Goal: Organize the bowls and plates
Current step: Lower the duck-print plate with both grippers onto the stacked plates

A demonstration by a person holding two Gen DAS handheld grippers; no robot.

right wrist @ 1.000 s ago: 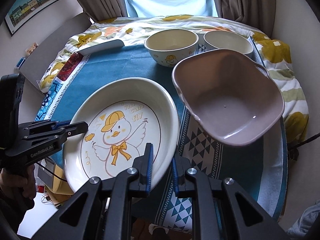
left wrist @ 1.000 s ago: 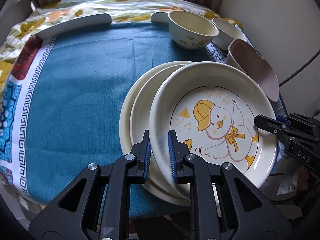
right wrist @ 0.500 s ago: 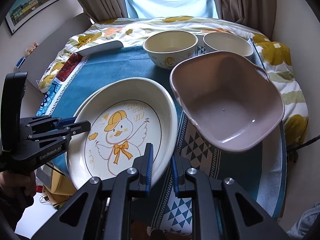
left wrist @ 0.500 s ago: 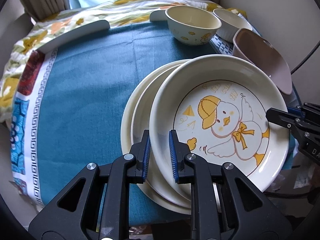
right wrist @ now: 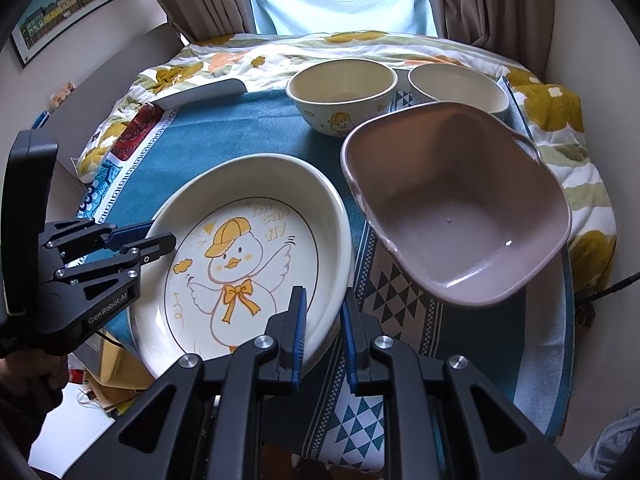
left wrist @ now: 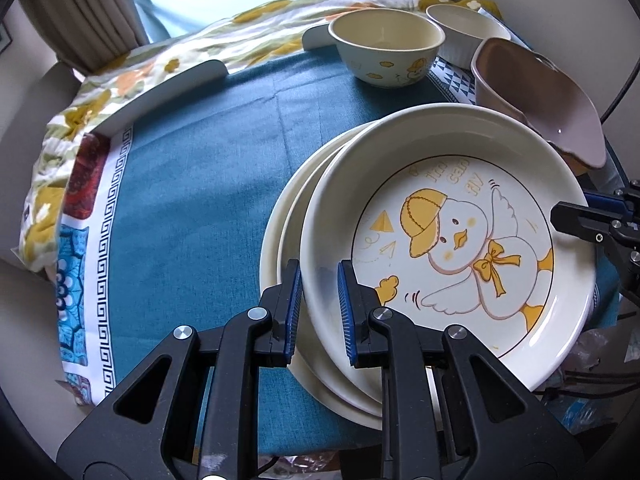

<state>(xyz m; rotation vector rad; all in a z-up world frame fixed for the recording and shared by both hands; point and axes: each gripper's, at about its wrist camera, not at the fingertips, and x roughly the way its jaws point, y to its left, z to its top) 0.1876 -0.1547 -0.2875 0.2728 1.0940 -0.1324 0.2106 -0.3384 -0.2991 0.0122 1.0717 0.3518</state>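
A cream plate with a yellow duck drawing (left wrist: 460, 240) (right wrist: 248, 256) is held above the table. My left gripper (left wrist: 319, 308) is shut on its left rim and shows at the left of the right wrist view (right wrist: 158, 240). My right gripper (right wrist: 323, 332) is shut on its opposite rim and shows at the right of the left wrist view (left wrist: 568, 216). Two plain cream plates (left wrist: 288, 232) lie stacked under it. A mauve square bowl (right wrist: 456, 216) (left wrist: 540, 92), a duck-print bowl (right wrist: 344, 92) (left wrist: 384, 48) and a white ribbed bowl (right wrist: 456, 88) (left wrist: 464, 32) stand behind.
The table has a teal cloth (left wrist: 192, 184) with a patterned border, over a flowered cloth (right wrist: 224, 60). A grey curved bar (left wrist: 160, 92) lies along the far left edge. Curtains and a window are behind. The table's near edge is just below my grippers.
The duck plate, held by both grippers, has shifted slightly to the right over the stacked plates; the view has tilted a little. Both grips are unchanged.
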